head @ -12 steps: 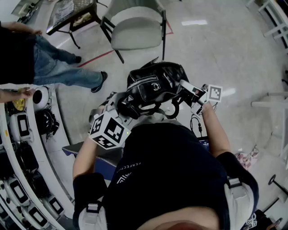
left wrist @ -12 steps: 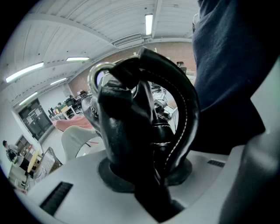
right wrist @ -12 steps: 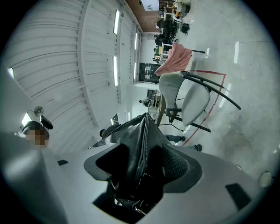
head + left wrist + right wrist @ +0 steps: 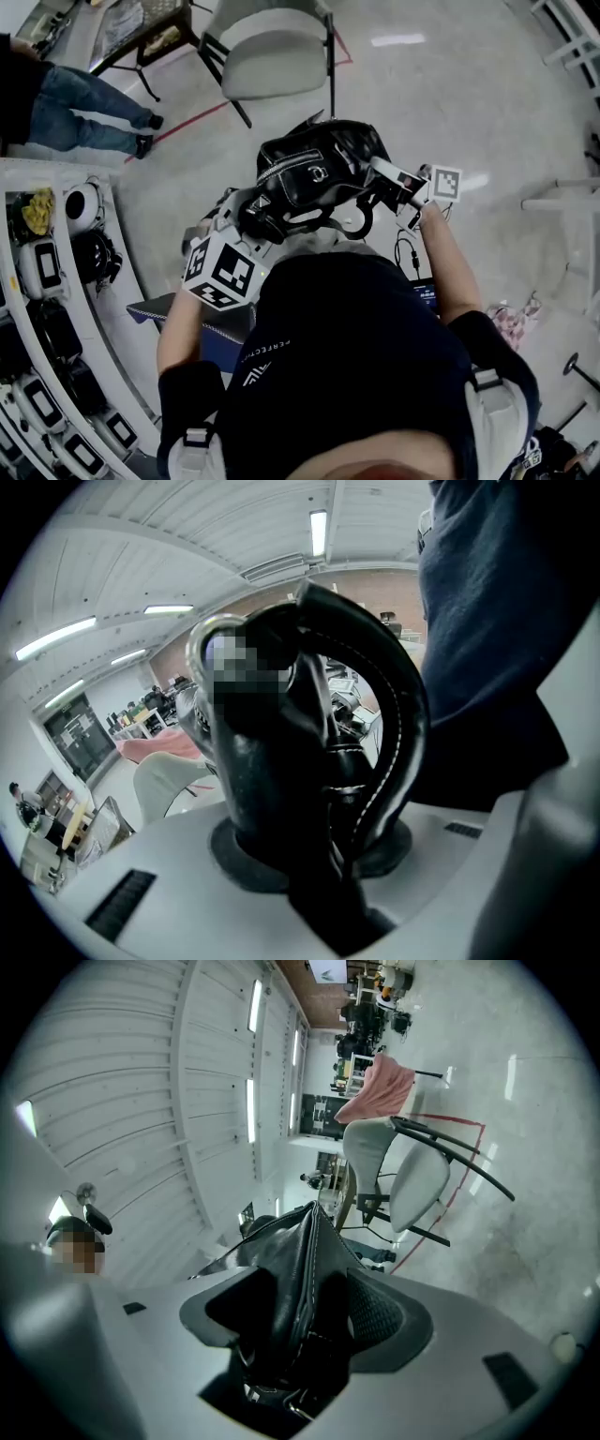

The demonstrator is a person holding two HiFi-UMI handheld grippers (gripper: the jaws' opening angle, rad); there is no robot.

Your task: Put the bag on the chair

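A grey chair [image 4: 272, 58] stands on the glossy pale floor [image 4: 469, 103].

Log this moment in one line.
bag: carried | left gripper: shut on bag | right gripper: shut on bag | chair: ahead, empty

Shirt [image 4: 356, 366]: white print running sideways, begins "PERFECT", rest unclear. Bag [image 4: 319, 164]: small metal emblem, illegible.

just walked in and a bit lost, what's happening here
A person holds a black leather bag in the air with two hand-held grippers. The left gripper is clamped on its strap, the right gripper on a fold of its body. The pale grey chair with a black frame stands on the floor just ahead; the bag is not on it yet.
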